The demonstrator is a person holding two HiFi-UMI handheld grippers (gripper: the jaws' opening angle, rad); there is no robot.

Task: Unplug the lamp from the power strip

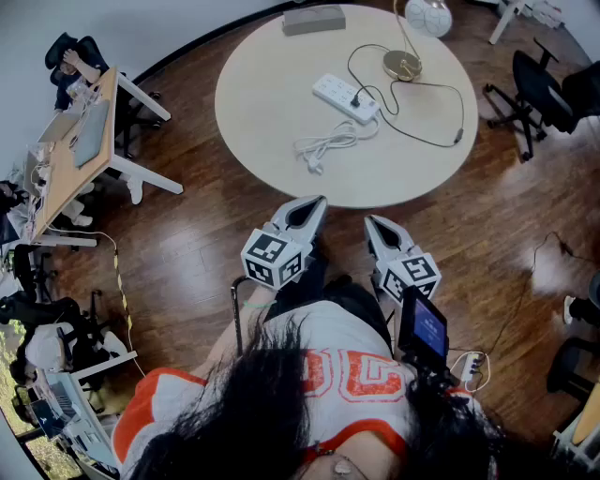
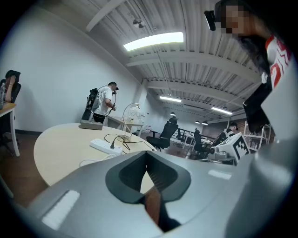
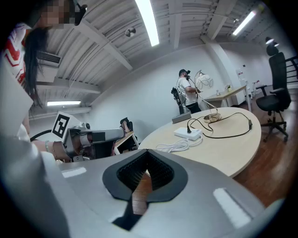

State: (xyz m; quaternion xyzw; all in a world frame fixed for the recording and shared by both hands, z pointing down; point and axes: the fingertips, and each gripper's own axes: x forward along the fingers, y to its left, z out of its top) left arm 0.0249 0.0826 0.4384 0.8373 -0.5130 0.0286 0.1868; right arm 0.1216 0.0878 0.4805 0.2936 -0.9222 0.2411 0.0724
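Note:
A white power strip (image 1: 345, 98) lies on the round beige table (image 1: 272, 122), with a black plug (image 1: 357, 97) standing in it. The black cord (image 1: 441, 141) loops right and runs back to the lamp's brass base (image 1: 402, 65); its white globe (image 1: 428, 16) shows at the table's far edge. The strip's own white cable (image 1: 328, 143) lies bundled in front. Both grippers hang short of the table, over the floor by the person's body: the left gripper (image 1: 312, 208) and the right gripper (image 1: 374, 228) are shut and hold nothing. The strip also shows in the left gripper view (image 2: 106, 147) and the right gripper view (image 3: 188, 133).
A grey box (image 1: 314, 20) sits at the table's far edge. Black office chairs (image 1: 539, 94) stand to the right, a desk (image 1: 80, 150) with a seated person to the left. A person in white (image 2: 104, 103) stands beyond the table. Wood floor surrounds it.

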